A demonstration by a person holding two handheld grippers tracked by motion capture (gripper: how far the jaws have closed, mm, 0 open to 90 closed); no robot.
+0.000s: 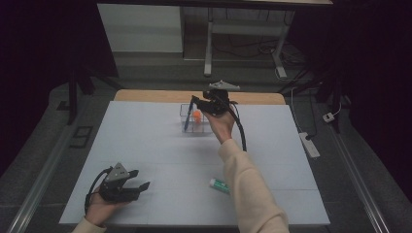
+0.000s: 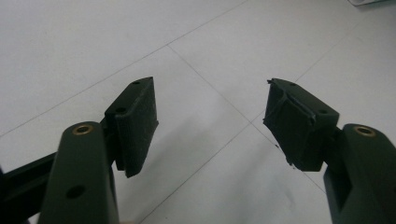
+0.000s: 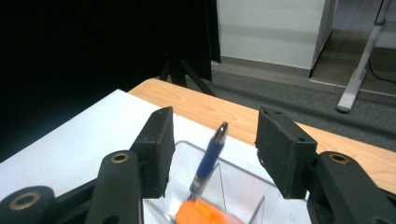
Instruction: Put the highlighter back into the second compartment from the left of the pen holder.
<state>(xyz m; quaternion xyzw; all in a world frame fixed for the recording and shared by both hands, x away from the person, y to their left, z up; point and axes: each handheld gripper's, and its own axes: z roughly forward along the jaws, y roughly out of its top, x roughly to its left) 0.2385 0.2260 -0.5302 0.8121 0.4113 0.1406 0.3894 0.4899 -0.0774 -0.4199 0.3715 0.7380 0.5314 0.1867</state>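
Inside clear box (image 3: 243, 186), leaning blue pen (image 3: 208, 161) beside orange item (image 3: 203, 212).

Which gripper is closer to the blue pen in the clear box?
The right gripper. It hovers just over the blue pen, jaws open either side of it. The left gripper rests far off at the table's near edge.
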